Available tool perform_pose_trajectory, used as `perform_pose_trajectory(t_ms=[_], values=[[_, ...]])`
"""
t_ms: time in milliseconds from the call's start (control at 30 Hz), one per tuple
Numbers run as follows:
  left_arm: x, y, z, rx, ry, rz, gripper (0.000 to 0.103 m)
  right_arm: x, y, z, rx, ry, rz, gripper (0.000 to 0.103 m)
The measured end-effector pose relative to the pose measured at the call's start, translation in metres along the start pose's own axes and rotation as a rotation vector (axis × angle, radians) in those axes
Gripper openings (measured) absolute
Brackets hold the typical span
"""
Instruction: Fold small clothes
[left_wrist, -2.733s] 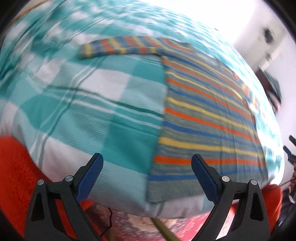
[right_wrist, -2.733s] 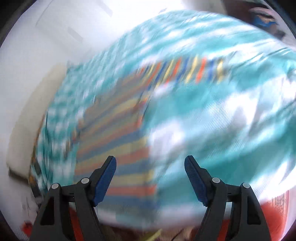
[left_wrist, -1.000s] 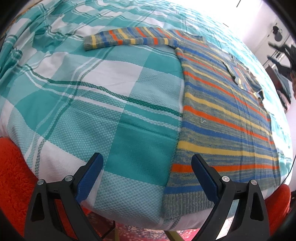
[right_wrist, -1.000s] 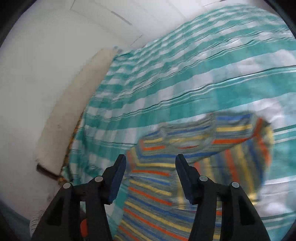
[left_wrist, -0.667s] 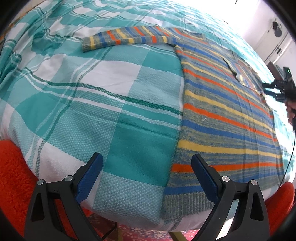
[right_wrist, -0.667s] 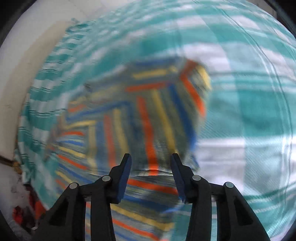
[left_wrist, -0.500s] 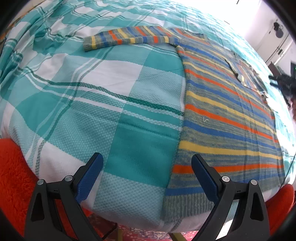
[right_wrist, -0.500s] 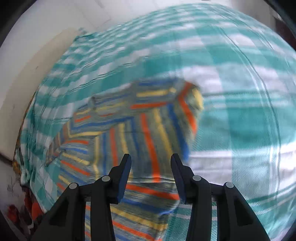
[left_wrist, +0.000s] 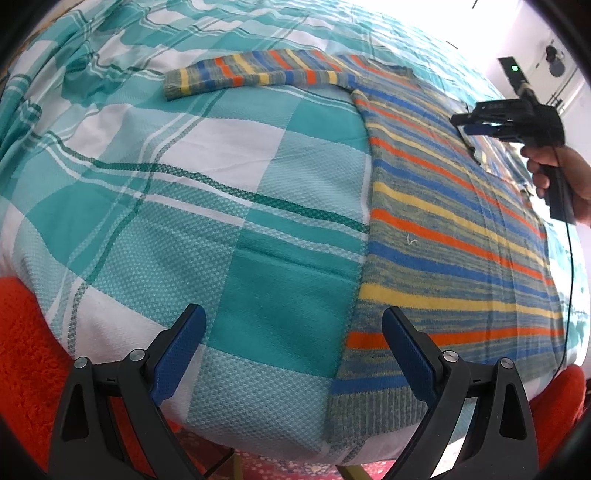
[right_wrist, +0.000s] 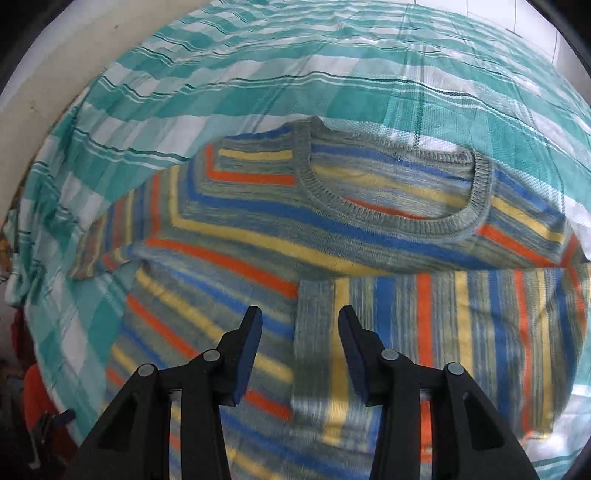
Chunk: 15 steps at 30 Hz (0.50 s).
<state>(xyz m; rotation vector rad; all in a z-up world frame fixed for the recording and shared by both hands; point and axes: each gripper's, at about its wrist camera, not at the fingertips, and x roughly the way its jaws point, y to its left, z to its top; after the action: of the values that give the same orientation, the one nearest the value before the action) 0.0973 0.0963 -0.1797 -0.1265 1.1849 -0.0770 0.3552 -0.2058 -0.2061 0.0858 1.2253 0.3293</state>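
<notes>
From my left wrist view, the striped knitted sweater (left_wrist: 443, 236) runs out of sight at its far right side, where the right claw (left_wrist: 466, 125) and the person's hand (left_wrist: 565, 177) cover the folded-over sleeve. I cannot tell whether that claw touches the knit. In my right wrist view the folded sleeve (right_wrist: 461, 350) is smeared by blur toward the lower right, and its cuff edge sits partly behind my black claw arms. The teal checked bed sheet (right_wrist: 258, 74) is cut off by the lens rim.
</notes>
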Motion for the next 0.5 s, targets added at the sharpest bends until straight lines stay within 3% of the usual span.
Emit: perform_pose_trajectory(t_ms=[100,200,333,500], values=[[0.001,0.000,0.001,0.004,0.001,-0.001,0.097,0.016,0.003,0.001,-0.012,0.044,-0.043,0.029],[0.001,0.000,0.001,0.006,0.004,-0.002,0.097,0.018,0.002,0.002,-0.045,0.039,-0.087,0.006],[0.002,0.000,0.001,0.002,0.002,-0.004,0.097,-0.006,-0.012,0.002,0.026,-0.040,-0.059,0.005],[0.005,-0.002,0.002,0.013,0.009,0.009,0.097,-0.049,-0.028,0.012,0.166,-0.233,0.009,0.005]])
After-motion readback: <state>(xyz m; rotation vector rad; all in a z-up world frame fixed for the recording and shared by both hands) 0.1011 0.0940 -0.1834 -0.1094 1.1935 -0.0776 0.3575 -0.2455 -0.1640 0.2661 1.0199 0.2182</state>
